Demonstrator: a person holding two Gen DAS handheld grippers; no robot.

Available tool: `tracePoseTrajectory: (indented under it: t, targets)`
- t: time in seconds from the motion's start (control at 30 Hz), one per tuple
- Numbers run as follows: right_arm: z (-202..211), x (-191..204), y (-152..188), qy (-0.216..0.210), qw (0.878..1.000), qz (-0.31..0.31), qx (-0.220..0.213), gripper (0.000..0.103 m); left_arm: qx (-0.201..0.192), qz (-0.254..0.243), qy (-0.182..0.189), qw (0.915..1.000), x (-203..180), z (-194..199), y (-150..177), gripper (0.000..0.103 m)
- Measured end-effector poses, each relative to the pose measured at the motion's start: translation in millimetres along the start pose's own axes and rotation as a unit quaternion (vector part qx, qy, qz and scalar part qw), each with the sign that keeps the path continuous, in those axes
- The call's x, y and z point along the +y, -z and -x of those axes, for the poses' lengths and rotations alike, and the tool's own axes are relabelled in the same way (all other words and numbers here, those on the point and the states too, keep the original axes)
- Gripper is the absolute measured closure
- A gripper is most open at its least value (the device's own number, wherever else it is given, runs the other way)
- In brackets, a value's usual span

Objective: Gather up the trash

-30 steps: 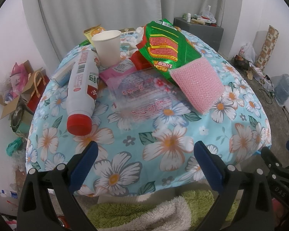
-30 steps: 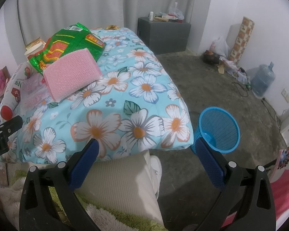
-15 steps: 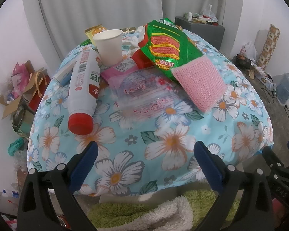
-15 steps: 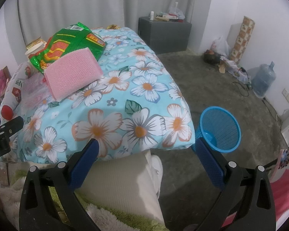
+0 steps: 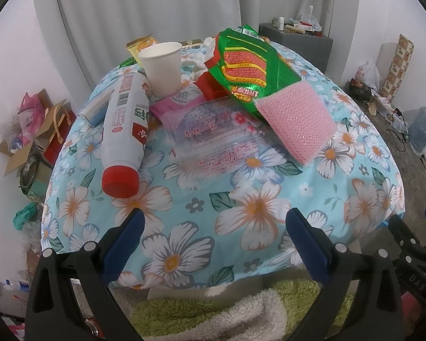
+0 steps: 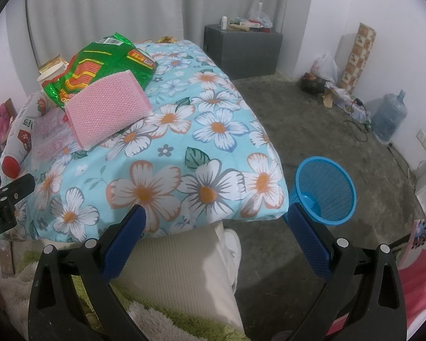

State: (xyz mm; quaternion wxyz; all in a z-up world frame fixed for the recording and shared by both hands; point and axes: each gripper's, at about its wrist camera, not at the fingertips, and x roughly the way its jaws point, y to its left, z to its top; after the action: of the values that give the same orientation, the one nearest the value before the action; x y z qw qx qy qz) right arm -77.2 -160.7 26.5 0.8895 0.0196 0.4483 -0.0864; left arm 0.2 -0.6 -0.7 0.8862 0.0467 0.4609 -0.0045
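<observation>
Trash lies on a table with a floral cloth (image 5: 241, 207): a white bottle with a red cap (image 5: 126, 130), a white paper cup (image 5: 163, 68), a clear plastic wrapper (image 5: 213, 139), a green snack bag (image 5: 247, 65) and a pink sponge (image 5: 295, 119). My left gripper (image 5: 213, 221) is open and empty near the table's front edge. My right gripper (image 6: 215, 218) is open and empty over the table's front right corner. A blue mesh bin (image 6: 325, 189) stands on the floor right of the table. The sponge (image 6: 108, 110) and green bag (image 6: 99, 65) also show in the right wrist view.
A dark cabinet (image 6: 242, 47) stands at the back wall. A water jug (image 6: 389, 116) and bags sit by the right wall. Boxes and bags (image 5: 34, 133) crowd the floor left of the table. A green and white rug (image 5: 213, 318) lies below the grippers.
Both grippers have drifted slightly; the table's items sit a little lower and closer in the left view. Nothing was taken hold of.
</observation>
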Motion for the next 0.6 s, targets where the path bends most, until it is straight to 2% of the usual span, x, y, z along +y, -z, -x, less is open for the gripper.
tracePoseTrajectory:
  t: [0.6]
  targets:
    - [-1.7,-2.9,1.3,-0.003,1.0,-0.004,-0.002,0.008,-0.005,-0.003,0.008,1.0,0.1,-1.0,1.5,0.006]
